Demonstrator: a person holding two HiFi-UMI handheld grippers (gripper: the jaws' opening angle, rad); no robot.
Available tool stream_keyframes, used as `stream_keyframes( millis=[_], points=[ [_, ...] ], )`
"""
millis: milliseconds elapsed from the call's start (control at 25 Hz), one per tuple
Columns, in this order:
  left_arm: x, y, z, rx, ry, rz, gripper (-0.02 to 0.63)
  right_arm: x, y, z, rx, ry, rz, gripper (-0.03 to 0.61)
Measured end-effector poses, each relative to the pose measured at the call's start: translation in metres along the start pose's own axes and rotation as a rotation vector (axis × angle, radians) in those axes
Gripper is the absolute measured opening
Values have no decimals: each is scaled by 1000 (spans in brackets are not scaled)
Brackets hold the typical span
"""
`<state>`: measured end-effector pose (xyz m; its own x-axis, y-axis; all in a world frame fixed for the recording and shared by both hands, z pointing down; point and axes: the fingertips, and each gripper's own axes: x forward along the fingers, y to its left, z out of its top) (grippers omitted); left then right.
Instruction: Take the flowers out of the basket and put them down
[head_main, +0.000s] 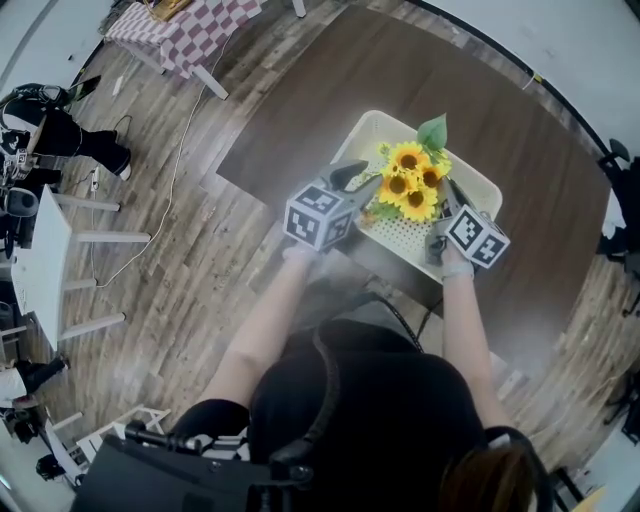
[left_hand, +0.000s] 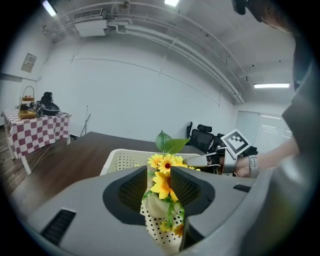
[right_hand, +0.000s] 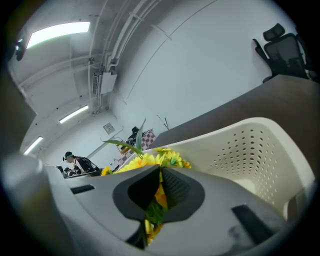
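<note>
While right gripper (head_main: 447, 190) is clamping yellow artificial sunflowers (head_main: 410, 185) for lifting from white perforated plastic basket (head_main: 405, 236), left gripper (head_main: 362, 182) is gaping slack around them.

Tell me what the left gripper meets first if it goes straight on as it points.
The flowers: they already stand between the left gripper's open jaws, over the basket. The right gripper, shut on them, seems to lie just beyond, though depth is unclear.
</note>
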<state>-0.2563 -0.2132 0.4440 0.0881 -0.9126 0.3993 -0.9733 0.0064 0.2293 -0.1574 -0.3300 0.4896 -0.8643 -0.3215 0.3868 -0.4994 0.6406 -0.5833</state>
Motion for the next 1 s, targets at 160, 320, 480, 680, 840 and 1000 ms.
stream_keyframes(
  millis=[160,320,480,680,840,1000],
  points=[
    [13,-4,-3,-11,40,-24,153,-5,-9,5,16,-12,-11,8],
    [26,-7,-9,-37,89,-42,155,-7,-14,6,23,-14,-15,8],
    [35,-7,-16,-53,156,-59,155,-7,-10,7,-17,-10,-9,8],
    [42,-3,-22,-117,209,-90,179,-5,-8,7,-6,-5,3,8],
    [45,-4,-22,-154,229,-116,179,-5,-7,7,-4,-1,13,8],
    [49,-12,-24,-208,257,-176,178,-5,-6,7,3,4,17,8]
  ],
)
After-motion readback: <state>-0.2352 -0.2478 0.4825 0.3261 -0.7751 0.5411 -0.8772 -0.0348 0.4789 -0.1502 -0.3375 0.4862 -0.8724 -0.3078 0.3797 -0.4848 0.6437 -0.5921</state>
